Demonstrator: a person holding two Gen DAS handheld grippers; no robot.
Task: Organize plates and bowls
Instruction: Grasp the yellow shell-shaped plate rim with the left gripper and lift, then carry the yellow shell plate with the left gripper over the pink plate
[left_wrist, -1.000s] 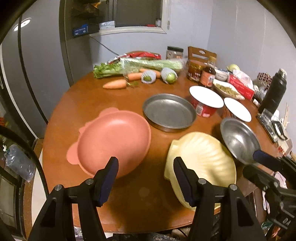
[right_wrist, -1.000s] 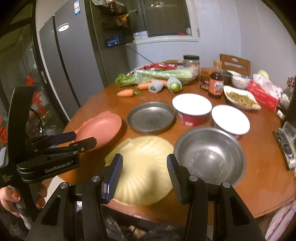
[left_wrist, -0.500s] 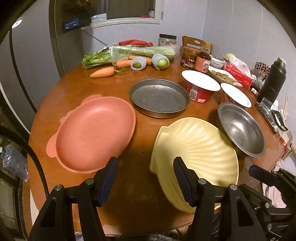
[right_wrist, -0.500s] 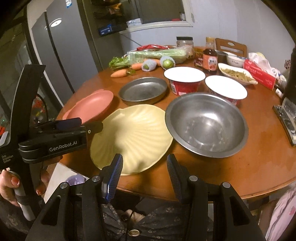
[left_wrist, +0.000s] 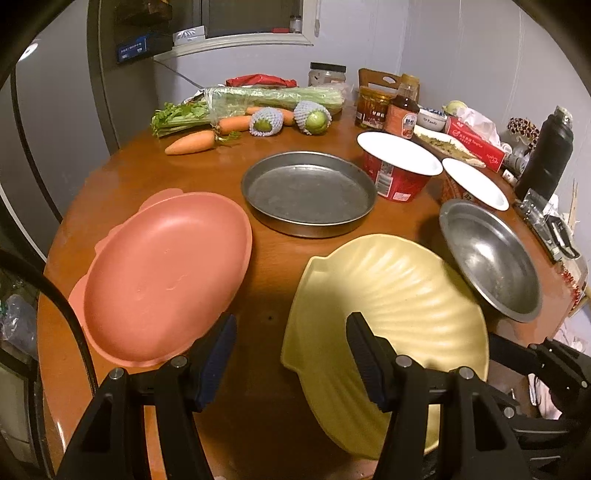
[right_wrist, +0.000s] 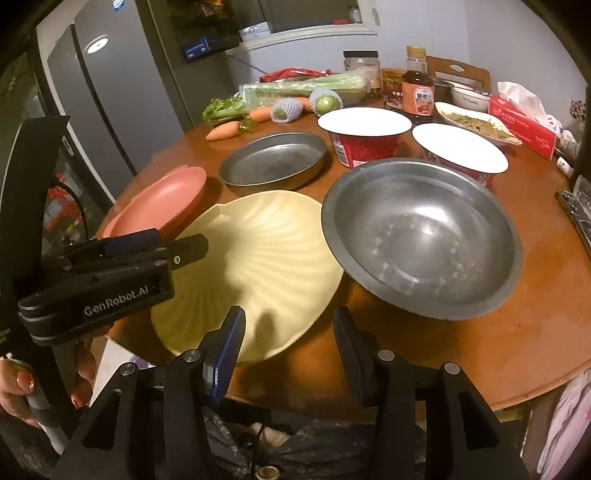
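both grippers sit at the near table (left_wrist: 280, 258) edge with nothing between their jaws. my left gripper (left_wrist: 288, 354) is part open over bare wood between the pink plate (left_wrist: 162, 273) and the yellow plate (left_wrist: 388, 314); my right gripper (right_wrist: 288, 339) is part open at the yellow plate's (right_wrist: 258, 258) near rim. the steel bowl (right_wrist: 424, 236) overlaps that plate's right edge; the steel pan (left_wrist: 310, 192) lies behind, apart. i judge this the approach, no dish yet gripped. next i'd need one jaw slid under a rim, probably the yellow plate's, and i'd watch that the bowl doesn't get dragged along.
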